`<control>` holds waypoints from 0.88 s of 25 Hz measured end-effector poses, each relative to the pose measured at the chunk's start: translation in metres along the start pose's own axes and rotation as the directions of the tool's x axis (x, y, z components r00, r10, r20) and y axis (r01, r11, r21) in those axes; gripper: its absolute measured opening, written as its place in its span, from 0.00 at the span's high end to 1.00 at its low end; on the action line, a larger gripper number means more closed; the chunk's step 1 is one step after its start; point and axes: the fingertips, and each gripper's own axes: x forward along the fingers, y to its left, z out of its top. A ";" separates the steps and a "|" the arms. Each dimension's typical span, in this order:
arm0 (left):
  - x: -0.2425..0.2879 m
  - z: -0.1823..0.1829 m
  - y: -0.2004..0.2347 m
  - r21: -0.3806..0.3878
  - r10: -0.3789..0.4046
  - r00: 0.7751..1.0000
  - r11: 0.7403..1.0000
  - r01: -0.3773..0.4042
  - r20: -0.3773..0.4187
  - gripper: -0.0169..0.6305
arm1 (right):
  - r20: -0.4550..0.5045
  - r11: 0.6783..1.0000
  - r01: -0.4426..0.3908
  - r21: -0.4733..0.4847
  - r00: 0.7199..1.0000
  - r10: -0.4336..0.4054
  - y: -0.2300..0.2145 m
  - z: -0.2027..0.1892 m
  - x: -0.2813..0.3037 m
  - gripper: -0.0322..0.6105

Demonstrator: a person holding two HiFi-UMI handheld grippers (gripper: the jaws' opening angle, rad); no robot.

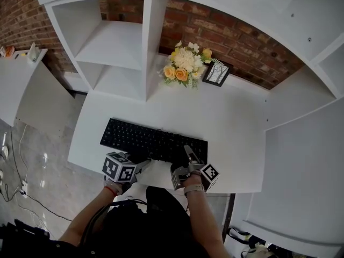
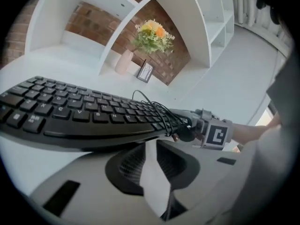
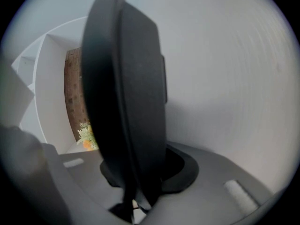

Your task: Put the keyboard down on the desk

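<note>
Light: was bright, even, diffuse; white desk (image 1: 236, 128) came close to glare. Shadow: soft and thin, lay under keyboard (image 1: 153, 141). Edges: bent fisheye, black vignette in both gripper views. Focus: keyboard in right gripper view was blurred, dark.

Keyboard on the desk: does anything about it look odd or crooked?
Only its cable: it is bunched in loose loops over the keys at the right end of the keyboard, beside the right gripper. Otherwise nothing stands out.
</note>
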 end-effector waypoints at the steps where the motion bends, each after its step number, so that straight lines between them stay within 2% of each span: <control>1: 0.001 0.001 0.002 -0.008 0.024 1.000 1.000 -0.024 0.012 0.90 | 0.000 1.000 0.008 0.006 1.000 -0.008 0.003 -0.004 -0.001 0.82; 3: 0.002 0.001 0.007 -0.013 0.069 0.997 0.998 -0.069 0.018 0.97 | 0.001 1.000 0.021 0.013 1.000 -0.021 0.005 -0.006 -0.002 0.82; 7: 0.004 0.001 0.008 -0.026 0.083 0.996 0.996 -0.083 0.013 0.97 | -0.034 0.999 0.023 -0.027 0.999 -0.024 0.003 -0.003 0.000 0.81; 10: 0.004 0.005 0.006 -0.040 0.077 0.997 0.996 -0.076 0.019 0.97 | -0.099 0.994 0.016 -0.109 0.995 -0.027 0.011 -0.011 -0.001 0.66; 12: 0.005 0.007 0.005 -0.050 0.071 0.997 0.996 -0.070 0.025 0.97 | -0.136 0.990 0.003 -0.139 0.990 -0.022 0.015 -0.014 -0.003 0.59; 18: 0.007 0.010 0.011 -0.050 0.083 0.996 0.995 -0.082 0.016 0.97 | -0.203 0.971 -0.022 -0.236 0.979 -0.027 0.020 -0.021 -0.013 0.57; 22: 0.006 0.011 0.012 -0.049 0.084 0.996 0.995 -0.084 0.010 0.97 | -0.288 0.939 -0.067 -0.337 0.957 -0.035 0.028 -0.039 -0.020 0.53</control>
